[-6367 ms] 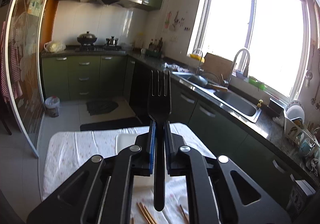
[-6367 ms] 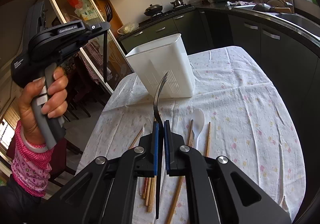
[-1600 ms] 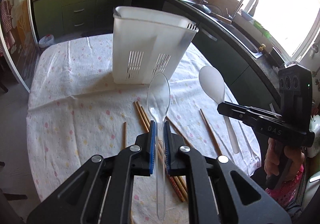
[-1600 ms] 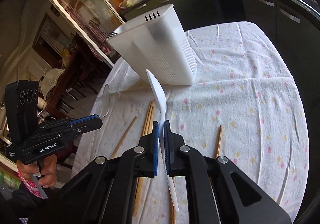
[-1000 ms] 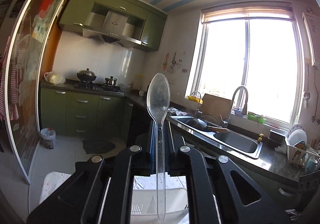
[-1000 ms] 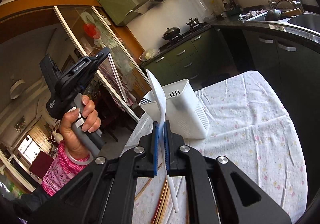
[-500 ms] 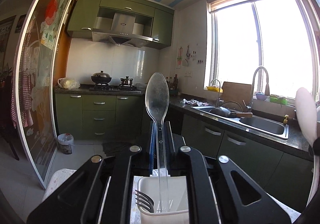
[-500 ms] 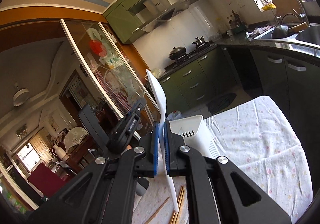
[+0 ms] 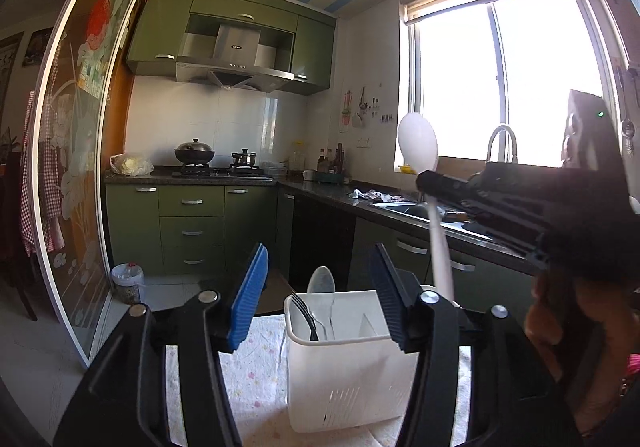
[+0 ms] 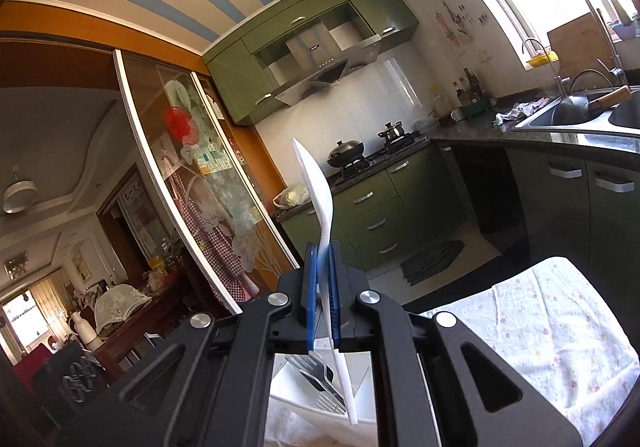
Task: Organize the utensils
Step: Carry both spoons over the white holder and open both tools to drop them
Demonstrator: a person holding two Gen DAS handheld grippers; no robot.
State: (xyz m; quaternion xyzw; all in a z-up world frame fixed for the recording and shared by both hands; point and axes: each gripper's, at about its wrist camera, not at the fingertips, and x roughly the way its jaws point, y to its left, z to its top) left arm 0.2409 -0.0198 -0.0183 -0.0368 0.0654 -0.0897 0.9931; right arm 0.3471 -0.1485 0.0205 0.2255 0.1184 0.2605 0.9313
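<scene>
A white slotted utensil holder (image 9: 344, 363) stands on the flowered tablecloth (image 9: 256, 371). In it stand black forks (image 9: 304, 315) and a clear plastic spoon (image 9: 322, 287). My left gripper (image 9: 320, 291) is open and empty, its jaws spread wide either side of the holder's top. My right gripper (image 10: 323, 287) is shut on a white plastic spoon (image 10: 318, 191), held upright with its handle end just over the holder (image 10: 360, 403). The same spoon (image 9: 418, 147) and right gripper show at the right of the left wrist view. The forks (image 10: 320, 379) show below the right jaws.
Green kitchen cabinets (image 9: 192, 223) and a stove with pots (image 9: 196, 155) stand behind the table. A sink counter (image 10: 576, 127) runs along the right under the window. A glass sliding door (image 9: 68, 167) is at the left.
My left gripper has opened and let go of the clear spoon, which now stands in the holder. My right gripper has brought the white spoon over the holder.
</scene>
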